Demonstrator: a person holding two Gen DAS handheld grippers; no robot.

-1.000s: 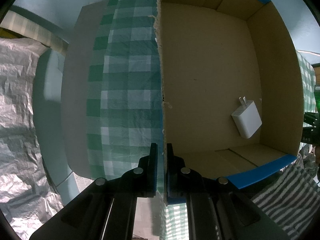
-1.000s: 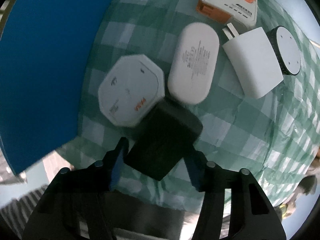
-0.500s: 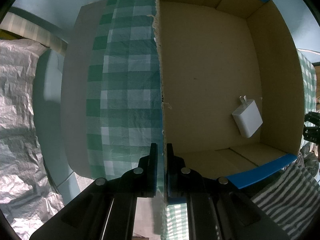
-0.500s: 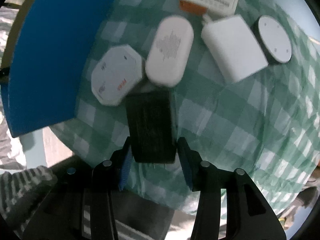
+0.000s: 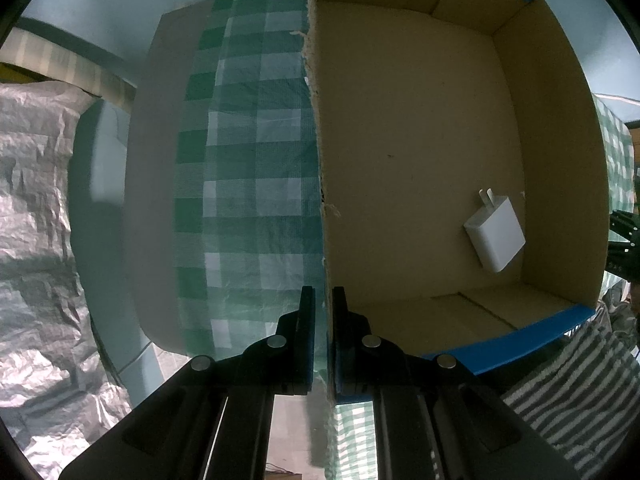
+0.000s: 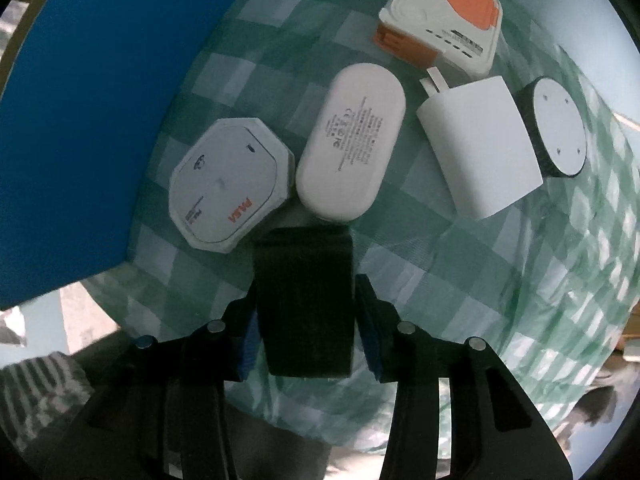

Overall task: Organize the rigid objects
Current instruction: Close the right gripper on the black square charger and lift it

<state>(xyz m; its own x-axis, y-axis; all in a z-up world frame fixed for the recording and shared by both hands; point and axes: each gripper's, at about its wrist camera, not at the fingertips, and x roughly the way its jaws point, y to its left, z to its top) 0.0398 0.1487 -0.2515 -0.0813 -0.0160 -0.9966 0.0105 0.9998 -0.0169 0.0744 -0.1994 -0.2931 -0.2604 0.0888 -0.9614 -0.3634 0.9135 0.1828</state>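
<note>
The left tongs (image 5: pixel 323 336) are closed tight on the torn side wall of a cardboard box (image 5: pixel 320 184). Inside the box, toward four o'clock, lies a white charger (image 5: pixel 495 239). The right tongs (image 6: pixel 306 320) are clamped on a black adapter (image 6: pixel 306 300), above the green checked cloth (image 6: pixel 460 272) on the table. Beyond it, at eleven o'clock, sits an octagonal white device (image 6: pixel 226 192); at twelve, an oval white power bank (image 6: pixel 352 148); at one o'clock, a white plug (image 6: pixel 480 152), a round black-rimmed disc (image 6: pixel 558 132) and an orange-and-white box (image 6: pixel 444 16).

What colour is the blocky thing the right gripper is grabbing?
Black. The block shows best in the right wrist view.
</note>
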